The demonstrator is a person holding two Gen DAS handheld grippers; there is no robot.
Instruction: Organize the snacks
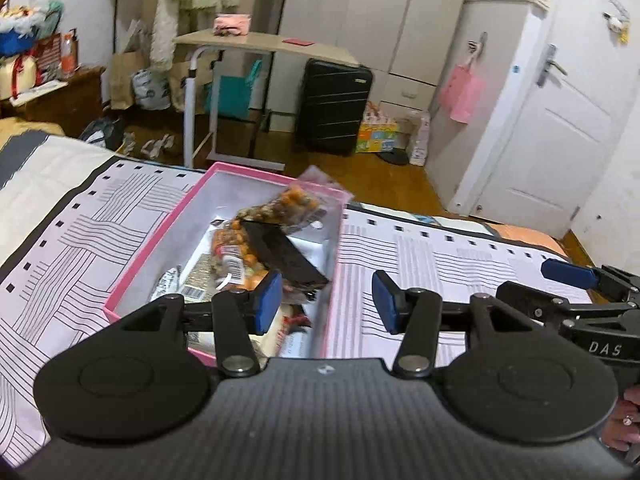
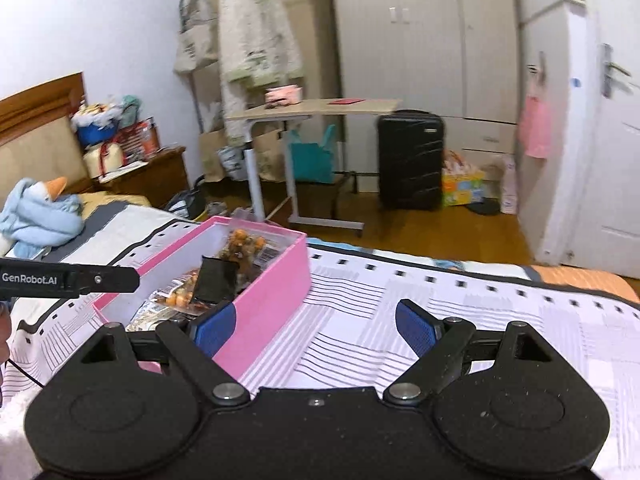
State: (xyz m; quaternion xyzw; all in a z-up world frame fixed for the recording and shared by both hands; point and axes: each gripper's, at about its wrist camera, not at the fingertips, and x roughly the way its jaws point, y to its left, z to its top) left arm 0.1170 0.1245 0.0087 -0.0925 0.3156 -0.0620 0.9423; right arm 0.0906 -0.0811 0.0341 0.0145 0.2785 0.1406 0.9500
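With both my left tool and right tool parted and empty, I judge the pink box loaded; next, seek remaining snacks.

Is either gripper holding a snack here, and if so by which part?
Nothing is held. The left gripper and right gripper both have open jaws with nothing between them; the snacks lie in the pink box.

Behind the bed with the striped cover, a wooden floor leads to a light side table, a black suitcase, pale wardrobes and a white door.
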